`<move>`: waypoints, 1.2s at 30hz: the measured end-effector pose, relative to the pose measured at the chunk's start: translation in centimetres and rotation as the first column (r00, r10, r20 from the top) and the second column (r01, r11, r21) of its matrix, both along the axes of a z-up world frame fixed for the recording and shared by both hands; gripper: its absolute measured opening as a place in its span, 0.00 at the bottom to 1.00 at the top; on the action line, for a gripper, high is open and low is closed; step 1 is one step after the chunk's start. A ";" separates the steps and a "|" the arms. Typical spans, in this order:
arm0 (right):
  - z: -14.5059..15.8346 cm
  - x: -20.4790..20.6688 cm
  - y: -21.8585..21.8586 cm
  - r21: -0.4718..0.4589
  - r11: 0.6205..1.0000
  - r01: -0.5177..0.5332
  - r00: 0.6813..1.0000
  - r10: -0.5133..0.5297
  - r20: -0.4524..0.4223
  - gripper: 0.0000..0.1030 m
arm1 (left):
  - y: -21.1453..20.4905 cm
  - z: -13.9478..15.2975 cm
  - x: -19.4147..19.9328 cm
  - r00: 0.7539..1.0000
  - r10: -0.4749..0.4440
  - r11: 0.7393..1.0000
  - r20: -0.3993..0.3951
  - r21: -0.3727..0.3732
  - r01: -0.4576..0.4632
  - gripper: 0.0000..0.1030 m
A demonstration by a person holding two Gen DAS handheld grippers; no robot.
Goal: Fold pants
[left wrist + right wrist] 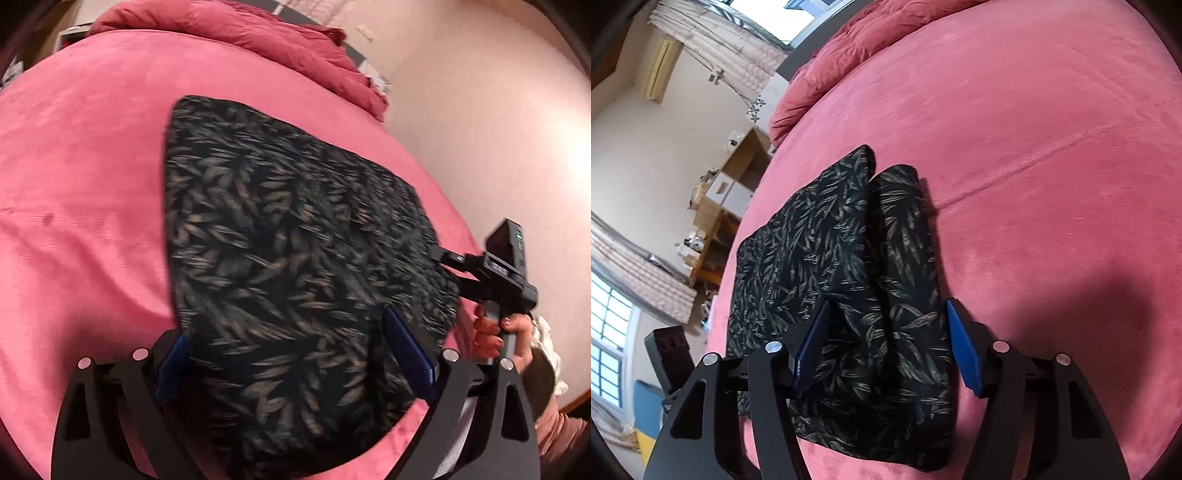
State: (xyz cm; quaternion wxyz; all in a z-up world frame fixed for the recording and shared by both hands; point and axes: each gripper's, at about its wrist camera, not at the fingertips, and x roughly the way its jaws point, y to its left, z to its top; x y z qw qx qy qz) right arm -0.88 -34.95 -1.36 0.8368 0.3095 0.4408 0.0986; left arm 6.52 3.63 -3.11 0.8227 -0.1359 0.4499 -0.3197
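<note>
The black pants with a leaf print (295,240) lie folded into a compact block on the pink bed (81,177). My left gripper (284,332) is open, its blue pads spread wide over the near end of the pants. My right gripper (886,310) is open too, its pads either side of the near edge of the folded pants (849,266). In the left wrist view the right gripper (441,254) shows at the pants' right edge, held by a hand (495,332).
A bunched red blanket (258,33) lies at the far end of the bed. The bed's right edge drops to a pale floor (498,129). Wooden shelves (731,184), a window (609,339) and a dark chair (668,350) stand beyond the bed's left side.
</note>
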 end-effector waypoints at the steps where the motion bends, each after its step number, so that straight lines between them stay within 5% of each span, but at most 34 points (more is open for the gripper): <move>1: 0.1 0.0 0.2 -0.006 1.000 -0.009 1.000 0.009 0.001 0.60 | 0.0 0.0 -0.1 1.000 0.001 1.000 0.003 -0.003 -0.001 0.90; 3: 0.2 0.1 0.5 -0.007 1.000 -0.017 1.000 0.017 0.004 0.60 | 0.4 -0.2 0.0 1.000 0.016 0.999 -0.005 -0.045 -0.016 0.87; 6: 0.1 -0.2 0.5 0.003 1.000 -0.015 1.000 0.015 0.003 0.54 | 2.6 -0.7 -0.4 0.998 0.061 0.994 -0.032 -0.090 -0.064 0.64; 8: 0.2 -0.2 0.8 0.004 1.000 -0.023 1.000 0.023 0.009 0.47 | 3.1 -1.0 -0.6 0.997 0.069 0.991 -0.036 -0.108 -0.073 0.60; 15: 1.7 -1.1 2.1 -0.096 0.995 -0.029 0.995 0.039 0.096 0.33 | 0.2 1.3 -3.0 0.985 0.121 0.991 0.124 0.039 -0.127 0.39; 20: 3.4 -1.6 3.8 -0.193 0.981 -0.035 0.982 0.069 0.175 0.29 | -1.4 3.6 -5.5 0.958 0.094 0.975 0.272 0.168 -0.144 0.36; 26: 4.8 -2.0 5.9 -0.289 0.955 -0.062 0.957 0.139 0.254 0.26 | -1.7 5.7 -8.1 0.921 0.079 0.961 0.381 0.218 -0.172 0.34; 36: 6.3 -3.0 8.7 -0.356 0.926 -0.128 0.897 0.262 0.357 0.24 | -2.2 9.1 -12.4 0.815 0.037 0.928 0.578 0.282 -0.242 0.33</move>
